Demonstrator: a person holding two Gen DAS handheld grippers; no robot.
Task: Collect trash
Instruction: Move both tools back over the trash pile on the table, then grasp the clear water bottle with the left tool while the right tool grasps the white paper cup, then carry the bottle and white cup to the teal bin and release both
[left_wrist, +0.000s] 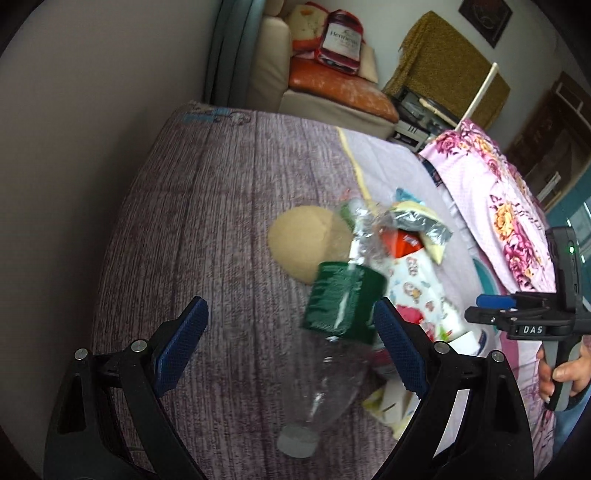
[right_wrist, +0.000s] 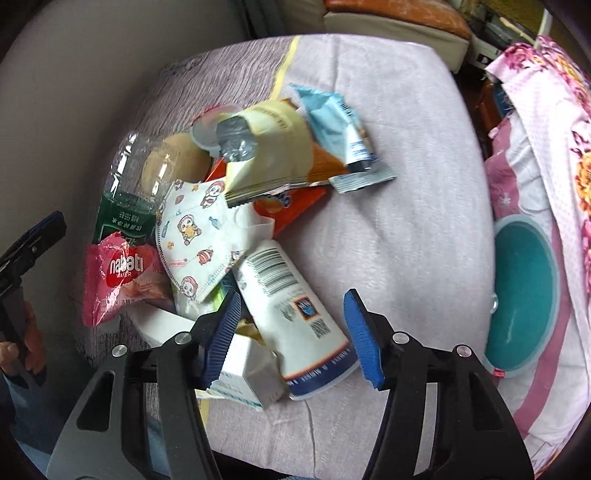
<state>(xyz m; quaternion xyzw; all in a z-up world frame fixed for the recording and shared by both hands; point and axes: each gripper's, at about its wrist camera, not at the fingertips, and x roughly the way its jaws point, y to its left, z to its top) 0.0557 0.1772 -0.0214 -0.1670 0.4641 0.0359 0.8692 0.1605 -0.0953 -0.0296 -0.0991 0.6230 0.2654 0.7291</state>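
Your right tongs (right_wrist: 291, 336): ribbed blue pads half spread, straddling white tube (right_wrist: 291, 317) with barcode; pads not pressing it. Your left tongs (left_wrist: 291, 350): spread wide, nothing pinched; clear crinkled bottle (left_wrist: 332, 332) with green label lies between, right pad near label. Trash heap on ribbed purple bed (right_wrist: 388, 240): printed face mask (right_wrist: 195, 236), pink glossy wafer wrapper (right_wrist: 122, 277), small white box (right_wrist: 243, 376), yellow foil pouch (right_wrist: 273, 147). Round teal bowl (right_wrist: 521, 295) sits apart by floral quilt (right_wrist: 546, 110).
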